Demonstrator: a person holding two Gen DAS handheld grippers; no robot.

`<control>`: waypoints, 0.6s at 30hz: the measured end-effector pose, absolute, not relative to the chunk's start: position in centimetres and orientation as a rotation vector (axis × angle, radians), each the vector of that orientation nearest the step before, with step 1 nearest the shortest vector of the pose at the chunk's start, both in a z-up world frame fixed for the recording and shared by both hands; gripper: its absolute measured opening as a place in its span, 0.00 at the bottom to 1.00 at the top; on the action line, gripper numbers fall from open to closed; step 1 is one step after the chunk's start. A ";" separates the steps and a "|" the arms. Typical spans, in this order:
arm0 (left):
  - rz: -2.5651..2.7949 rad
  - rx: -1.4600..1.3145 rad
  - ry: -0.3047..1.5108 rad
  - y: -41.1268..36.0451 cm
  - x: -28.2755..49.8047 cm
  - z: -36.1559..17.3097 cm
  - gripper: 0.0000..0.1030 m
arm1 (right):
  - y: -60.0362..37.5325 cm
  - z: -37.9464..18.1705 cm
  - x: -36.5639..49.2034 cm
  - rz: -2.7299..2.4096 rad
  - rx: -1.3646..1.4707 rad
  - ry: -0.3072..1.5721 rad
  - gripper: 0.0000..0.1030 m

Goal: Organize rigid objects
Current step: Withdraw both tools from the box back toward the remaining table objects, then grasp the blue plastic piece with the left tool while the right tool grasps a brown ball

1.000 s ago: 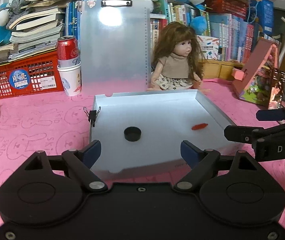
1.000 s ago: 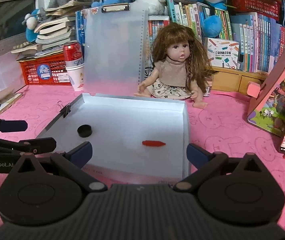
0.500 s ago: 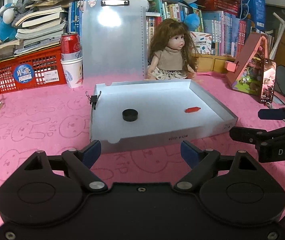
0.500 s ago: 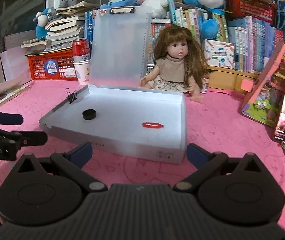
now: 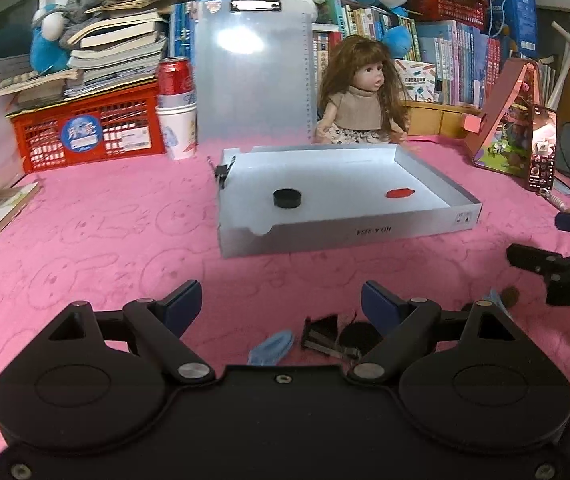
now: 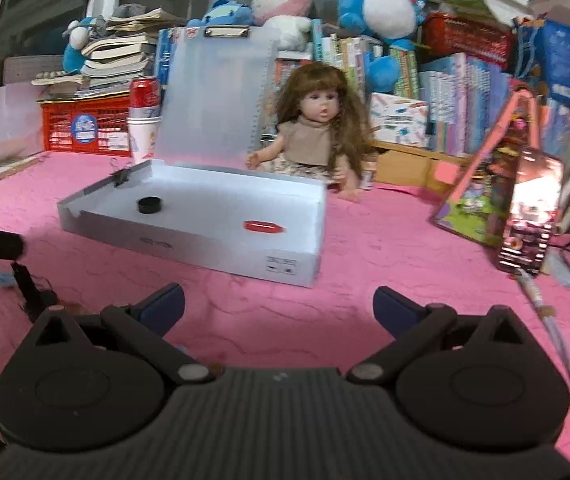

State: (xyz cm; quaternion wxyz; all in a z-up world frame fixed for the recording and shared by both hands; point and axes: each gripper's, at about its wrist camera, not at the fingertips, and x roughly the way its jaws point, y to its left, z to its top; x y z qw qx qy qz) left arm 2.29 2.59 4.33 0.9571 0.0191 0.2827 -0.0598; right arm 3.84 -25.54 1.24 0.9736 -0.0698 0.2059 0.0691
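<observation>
a pink tablecloth [image 5: 97,232] printed with faint rabbit outlines covers a table seen from two hand-held grippers. the left gripper [image 5: 281,304] has its two blue-padded fingers spread wide with nothing between them but bare cloth. just below and between those fingers, close to the gripper body, lie a pale blue scrap [image 5: 271,346], a black binder clip [image 5: 325,336] and a dark round disc [image 5: 359,336] that sits right against the inner side of the right-hand finger. straight ahead of the fingers, well apart from them, stands a shallow white tray [image 5: 345,232]; inside it rest a black round cap [image 5: 286,197] towards its left and a small red piece [image 5: 400,193] towards its right. another black clip [image 5: 221,170] grips the tray's left wall. beyond the tray sit a doll [image 5: 361,96], an upright frosted clipboard [image 5: 251,76], a red can [image 5: 173,80] stacked on paper cups and a red basket [image 5: 89,128]. the right gripper [image 6: 279,306] also has its fingers spread apart and empty over the cloth; the tray lies ahead and slightly left of them, and pens [image 6: 565,352] lie off to the right of the right-hand finger.
</observation>
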 end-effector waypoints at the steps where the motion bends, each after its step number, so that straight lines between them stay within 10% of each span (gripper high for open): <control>1: -0.111 0.035 0.577 2.8 1.8 4.2 0.84 | -25.9 1.1 3.6 0.129 -0.139 0.418 1.00; 18: -0.012 -0.026 0.677 5.1 1.4 1.5 0.48 | -26.9 -0.6 1.8 0.118 -0.157 0.439 1.00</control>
